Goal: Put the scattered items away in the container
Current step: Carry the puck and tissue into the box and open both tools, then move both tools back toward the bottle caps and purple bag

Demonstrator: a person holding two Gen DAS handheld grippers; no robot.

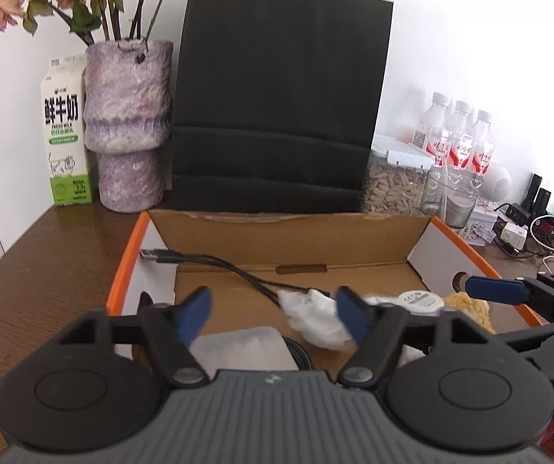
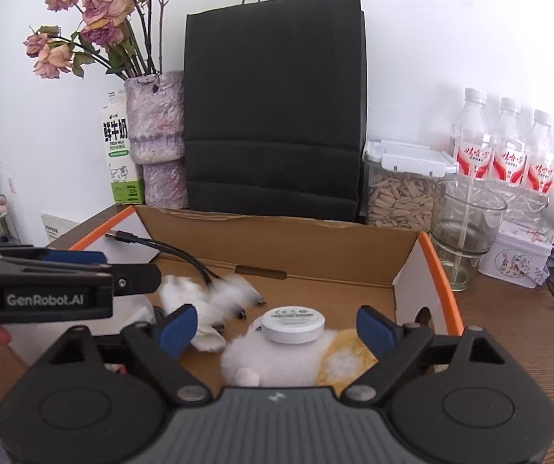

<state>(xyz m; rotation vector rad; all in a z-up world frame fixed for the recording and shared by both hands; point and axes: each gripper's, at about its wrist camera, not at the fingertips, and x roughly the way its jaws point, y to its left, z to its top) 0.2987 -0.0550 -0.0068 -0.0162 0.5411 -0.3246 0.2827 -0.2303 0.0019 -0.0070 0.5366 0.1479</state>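
A cardboard box (image 1: 288, 232) with orange edges lies open on the wooden table. Inside it are a black USB cable (image 1: 199, 259), crumpled white tissue (image 1: 311, 317), a white round disc (image 1: 420, 299) and a white and yellow plush toy (image 1: 466, 305). A pale flat pad (image 1: 242, 348) lies under my left gripper (image 1: 273, 315), which is open over the box with nothing between its pads. My right gripper (image 2: 277, 326) is open above the disc (image 2: 292, 323) and plush toy (image 2: 277, 363), apart from both. In the right wrist view the tissue (image 2: 184, 290) is blurred beside the cable (image 2: 153, 245).
A black paper bag (image 1: 277, 96) stands right behind the box. Left of it are a purple vase (image 1: 128, 123) and a milk carton (image 1: 64, 131). To the right stand a seed jar (image 2: 400, 201), a glass (image 2: 466, 228), water bottles (image 2: 505, 147), a tin (image 2: 516, 259) and chargers with cables (image 1: 528, 232).
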